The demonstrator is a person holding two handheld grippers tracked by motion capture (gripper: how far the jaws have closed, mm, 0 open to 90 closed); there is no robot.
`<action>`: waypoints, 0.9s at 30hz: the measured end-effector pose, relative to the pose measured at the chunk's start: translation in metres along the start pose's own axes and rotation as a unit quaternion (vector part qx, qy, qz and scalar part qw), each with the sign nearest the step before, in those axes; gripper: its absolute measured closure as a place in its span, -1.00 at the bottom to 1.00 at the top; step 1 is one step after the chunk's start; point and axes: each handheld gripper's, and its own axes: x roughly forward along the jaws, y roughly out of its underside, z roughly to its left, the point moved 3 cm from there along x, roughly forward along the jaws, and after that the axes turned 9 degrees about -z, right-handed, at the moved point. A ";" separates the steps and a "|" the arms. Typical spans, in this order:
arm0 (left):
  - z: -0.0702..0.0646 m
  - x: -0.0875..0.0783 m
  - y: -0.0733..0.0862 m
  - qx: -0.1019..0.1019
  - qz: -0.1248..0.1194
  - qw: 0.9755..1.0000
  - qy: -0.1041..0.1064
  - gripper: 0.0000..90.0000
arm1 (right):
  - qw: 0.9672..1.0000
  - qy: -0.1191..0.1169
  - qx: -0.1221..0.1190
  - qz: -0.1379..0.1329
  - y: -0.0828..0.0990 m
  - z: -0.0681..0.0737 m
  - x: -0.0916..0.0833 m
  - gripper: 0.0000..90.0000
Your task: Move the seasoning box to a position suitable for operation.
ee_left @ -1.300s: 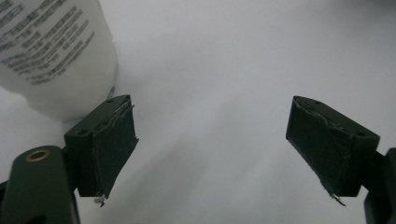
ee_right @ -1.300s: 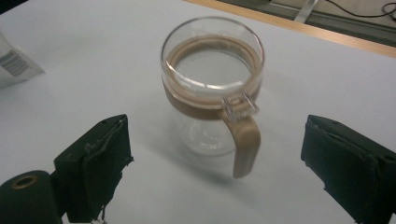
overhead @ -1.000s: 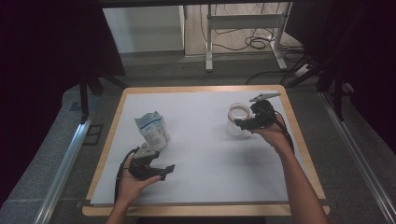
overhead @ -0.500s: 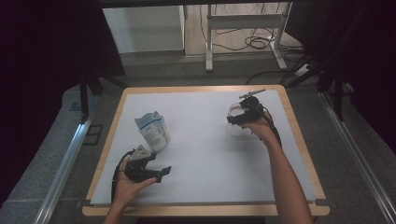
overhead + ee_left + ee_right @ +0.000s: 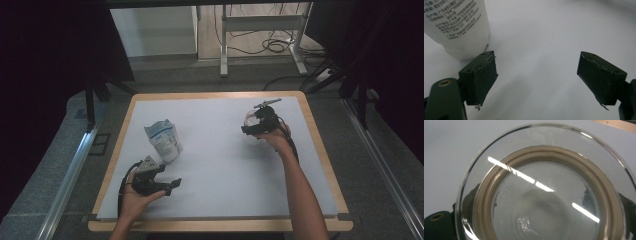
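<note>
Glass lid [image 5: 544,187] hides right hand-held gripper [image 5: 257,127] | grip unclear

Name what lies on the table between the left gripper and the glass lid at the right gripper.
Nothing: in the high view, bare white table surface runs from the left gripper to the glass lid. The white pouch stands off that line.

Clear glass lid [image 5: 544,185], tan seal ring, held right side of table [image 5: 215,107].
</note>
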 end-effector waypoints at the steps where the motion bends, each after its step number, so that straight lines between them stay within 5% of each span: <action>1: 0.000 0.000 0.000 0.001 0.000 1.000 0.000 -0.64 | 1.000 0.001 -0.001 0.000 0.000 0.000 0.000 -0.78; 15: -0.002 -0.003 0.000 0.008 -0.013 1.000 -0.006 -0.63 | 0.999 0.010 -0.032 0.006 -0.003 0.004 -0.002 -0.75; 27: -0.003 -0.004 0.001 0.009 -0.008 1.000 -0.004 -0.63 | 0.999 -0.007 -0.051 -0.004 -0.009 0.015 -0.031 -0.75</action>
